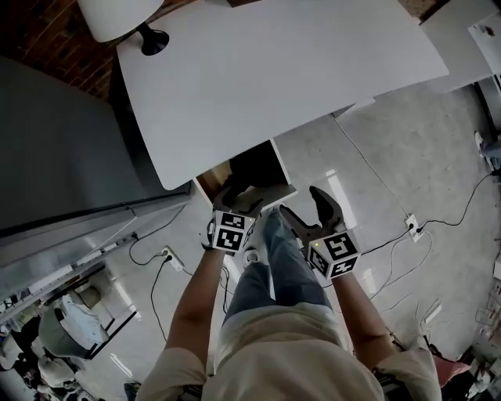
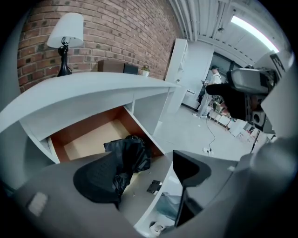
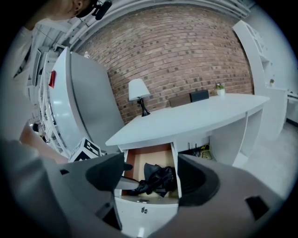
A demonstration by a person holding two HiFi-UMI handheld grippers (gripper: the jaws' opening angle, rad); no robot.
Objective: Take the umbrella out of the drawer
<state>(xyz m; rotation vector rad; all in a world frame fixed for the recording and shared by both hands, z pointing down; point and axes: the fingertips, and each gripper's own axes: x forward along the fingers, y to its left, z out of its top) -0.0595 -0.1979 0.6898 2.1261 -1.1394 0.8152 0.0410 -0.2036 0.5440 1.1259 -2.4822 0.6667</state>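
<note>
The white desk's drawer (image 2: 88, 139) stands pulled out, its brown inside showing. A black folded umbrella (image 2: 131, 155) lies in it, bunched toward the front right corner. My left gripper (image 2: 144, 174) is open just above the drawer front; the umbrella shows between its jaws, and the pads are off it. My right gripper (image 3: 153, 179) is open too, farther back, facing the drawer (image 3: 149, 158) and the umbrella (image 3: 157, 179). In the head view the left gripper (image 1: 237, 197) reaches over the drawer (image 1: 235, 168) and the right gripper (image 1: 305, 205) hangs beside it.
The white desk top (image 1: 274, 70) overhangs the drawer; a lamp (image 1: 117, 16) stands at its far left corner. A grey cabinet (image 1: 55, 141) is on the left. Cables and a floor socket (image 1: 411, 227) lie on the concrete. A person (image 2: 212, 81) stands far off.
</note>
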